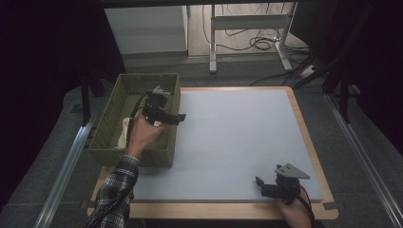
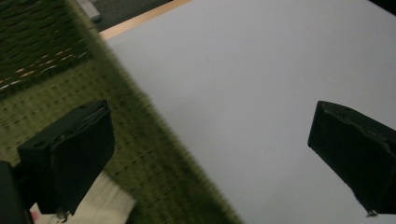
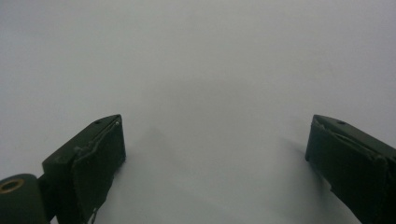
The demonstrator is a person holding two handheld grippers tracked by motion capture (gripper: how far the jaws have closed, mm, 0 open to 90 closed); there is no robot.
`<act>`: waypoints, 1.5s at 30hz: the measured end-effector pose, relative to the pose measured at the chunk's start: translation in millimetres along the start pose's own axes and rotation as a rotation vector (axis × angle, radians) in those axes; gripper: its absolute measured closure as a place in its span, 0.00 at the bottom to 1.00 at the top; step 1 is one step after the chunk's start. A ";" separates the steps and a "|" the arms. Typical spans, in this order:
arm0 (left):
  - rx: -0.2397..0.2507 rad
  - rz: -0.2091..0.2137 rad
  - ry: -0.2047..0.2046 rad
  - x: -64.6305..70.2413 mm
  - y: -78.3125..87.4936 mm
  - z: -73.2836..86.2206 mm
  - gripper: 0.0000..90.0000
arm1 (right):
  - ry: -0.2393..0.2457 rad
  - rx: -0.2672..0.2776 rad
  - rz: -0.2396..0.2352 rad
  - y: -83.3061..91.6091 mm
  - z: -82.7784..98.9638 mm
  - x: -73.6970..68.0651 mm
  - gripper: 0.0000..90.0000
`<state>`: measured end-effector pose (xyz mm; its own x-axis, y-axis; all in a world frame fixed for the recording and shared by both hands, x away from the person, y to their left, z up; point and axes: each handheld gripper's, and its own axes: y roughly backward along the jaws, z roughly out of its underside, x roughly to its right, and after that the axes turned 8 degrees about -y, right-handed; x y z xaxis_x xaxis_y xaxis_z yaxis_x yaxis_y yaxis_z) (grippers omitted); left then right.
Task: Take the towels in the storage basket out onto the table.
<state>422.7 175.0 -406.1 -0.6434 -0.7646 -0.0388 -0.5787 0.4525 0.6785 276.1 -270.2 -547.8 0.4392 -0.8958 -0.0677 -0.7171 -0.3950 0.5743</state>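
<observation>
Left hand (image 1: 140, 135) raised over the near right corner of the green woven basket (image 1: 109, 126), forearm in a plaid sleeve (image 1: 114, 192) angled up from the bottom edge. Left gripper (image 1: 177, 117) tilted rightward across the basket's right wall, fingers (image 2: 70, 154) spread wide, nothing held. White cloth (image 1: 124, 132) lying inside the basket, below and behind the left finger; one corner (image 2: 105, 205) visible just under that finger in the left gripper view. Pale grey surface (image 1: 228, 137) beyond the basket wall, under the right finger. Right hand (image 1: 294, 211) low at the near right edge. Right gripper (image 1: 260, 186) close above the surface, pointing left, fingers (image 3: 91, 161) spread wide, empty, well apart from basket and cloth.
</observation>
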 end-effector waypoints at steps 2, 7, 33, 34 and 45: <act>-0.007 -0.020 0.010 -7.7 1.9 4.0 0.01 | 0.000 0.000 0.000 0.0 0.0 0.0 0.06; -0.017 -0.058 0.032 -22.7 4.4 12.3 0.02 | 0.000 0.000 0.002 0.0 0.0 0.0 0.06; -0.460 -0.104 0.255 -107.5 -42.9 81.7 0.04 | 0.001 0.000 0.001 0.0 -0.1 0.1 0.06; -0.475 -0.101 0.263 -108.3 -45.3 83.8 0.04 | 0.000 0.000 0.001 0.0 0.0 0.1 0.06; -0.592 -0.119 0.292 -107.4 -54.2 89.5 0.45 | 0.001 0.000 0.000 0.1 0.0 0.1 0.06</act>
<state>478.3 273.7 -504.3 -0.3822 -0.9241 0.0051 -0.2109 0.0925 0.9731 276.2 -270.3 -547.8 0.4394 -0.8958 -0.0671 -0.7171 -0.3948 0.5744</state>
